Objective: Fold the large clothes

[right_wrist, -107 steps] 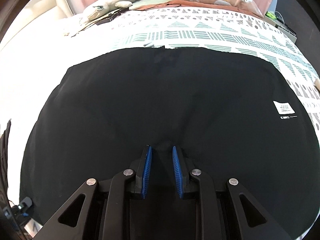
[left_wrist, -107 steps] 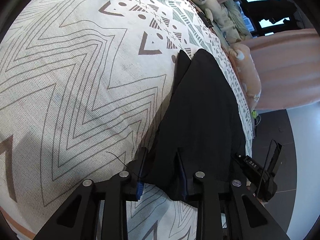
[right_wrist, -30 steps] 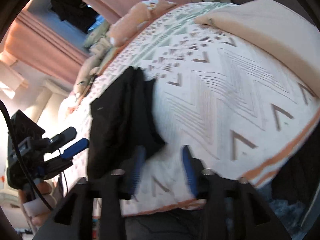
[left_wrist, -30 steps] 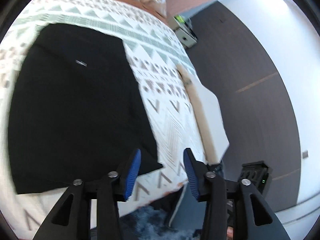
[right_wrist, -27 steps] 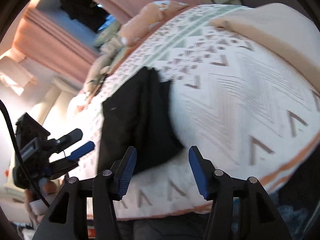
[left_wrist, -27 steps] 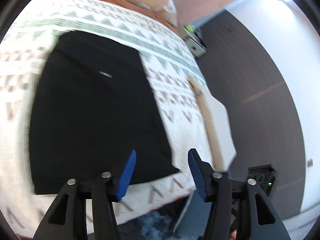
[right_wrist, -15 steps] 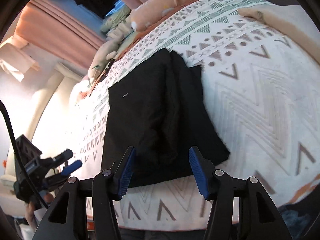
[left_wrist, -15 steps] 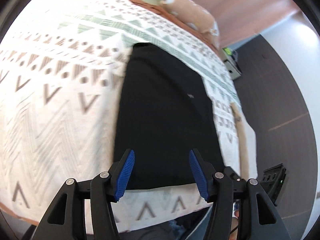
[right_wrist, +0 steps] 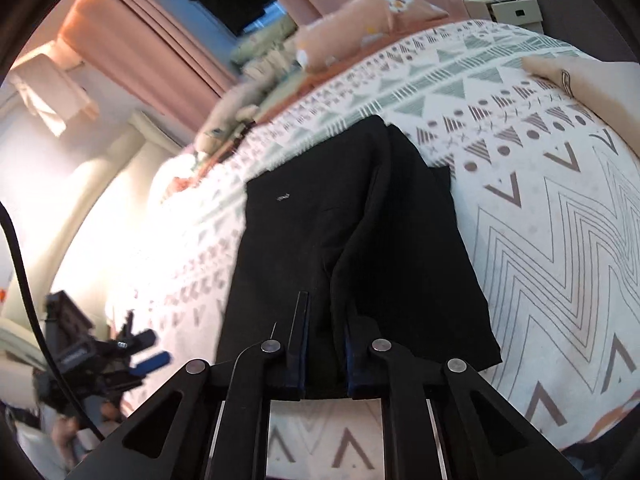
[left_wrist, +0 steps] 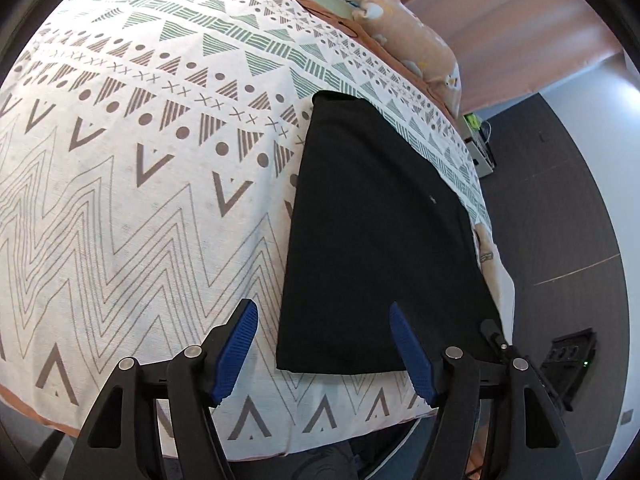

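Your right claw (right_wrist: 323, 354) is pinched narrow on the near hem of the black garment (left_wrist: 376, 232), which lies on the bed (left_wrist: 120, 200) with its long axis running to the upper frame, while your left claw (left_wrist: 324, 350) gapes wide, straddling the lower-left corner.

Left gripper (left_wrist: 323, 346): matte black angular linkage arms with triangular cut-outs, round silver screws at the pivots, and two ribbed blue pads (left_wrist: 236, 350). Right gripper (right_wrist: 323, 354): the same black linkage and silver screws, its blue pads barely visible edge-on.
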`<control>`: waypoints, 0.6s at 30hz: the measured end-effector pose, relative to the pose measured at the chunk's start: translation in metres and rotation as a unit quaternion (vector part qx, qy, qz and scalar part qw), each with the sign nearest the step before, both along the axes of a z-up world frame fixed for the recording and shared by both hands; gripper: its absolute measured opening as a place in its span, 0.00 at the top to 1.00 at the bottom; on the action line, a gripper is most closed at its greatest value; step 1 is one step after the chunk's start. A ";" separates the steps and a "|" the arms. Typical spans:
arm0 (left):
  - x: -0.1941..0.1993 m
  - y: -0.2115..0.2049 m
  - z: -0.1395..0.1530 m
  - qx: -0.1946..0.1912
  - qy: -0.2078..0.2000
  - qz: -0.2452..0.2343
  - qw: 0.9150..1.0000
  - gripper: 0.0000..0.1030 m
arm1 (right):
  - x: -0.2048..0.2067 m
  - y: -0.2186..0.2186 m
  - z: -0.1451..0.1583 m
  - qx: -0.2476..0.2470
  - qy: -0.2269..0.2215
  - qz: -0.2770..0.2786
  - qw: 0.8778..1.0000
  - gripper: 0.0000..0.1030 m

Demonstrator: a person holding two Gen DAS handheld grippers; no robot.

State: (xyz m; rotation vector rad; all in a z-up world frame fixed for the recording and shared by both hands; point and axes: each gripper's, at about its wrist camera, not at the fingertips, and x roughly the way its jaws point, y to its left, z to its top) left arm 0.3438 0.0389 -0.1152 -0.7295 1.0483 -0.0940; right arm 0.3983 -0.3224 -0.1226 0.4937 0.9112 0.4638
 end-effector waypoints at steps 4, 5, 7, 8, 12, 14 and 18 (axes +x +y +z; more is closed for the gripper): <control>0.005 -0.009 -0.004 0.005 0.001 -0.011 1.000 0.32 | -0.002 -0.013 -0.004 0.012 0.007 -0.012 1.000 0.87; 0.006 -0.011 -0.006 0.005 0.003 -0.013 1.000 0.32 | -0.003 -0.016 -0.006 0.014 0.010 -0.015 1.000 0.88; 0.009 -0.014 -0.010 0.005 0.005 -0.014 1.000 0.32 | -0.004 -0.025 -0.014 0.016 0.017 -0.024 0.999 0.88; 0.010 -0.015 -0.012 0.007 0.008 -0.014 1.000 0.32 | -0.004 -0.030 -0.020 0.016 0.021 -0.029 0.999 0.88; 0.014 -0.021 -0.020 0.016 0.016 -0.020 1.000 0.32 | -0.002 -0.045 -0.046 0.028 0.050 -0.045 0.997 0.89; 0.016 -0.022 -0.025 0.019 0.018 -0.018 0.999 0.32 | -0.001 -0.050 -0.058 0.032 0.063 -0.052 0.996 0.89; 0.019 -0.024 -0.034 0.019 0.021 -0.018 0.999 0.33 | -0.001 -0.051 -0.066 0.037 0.071 -0.056 0.995 0.89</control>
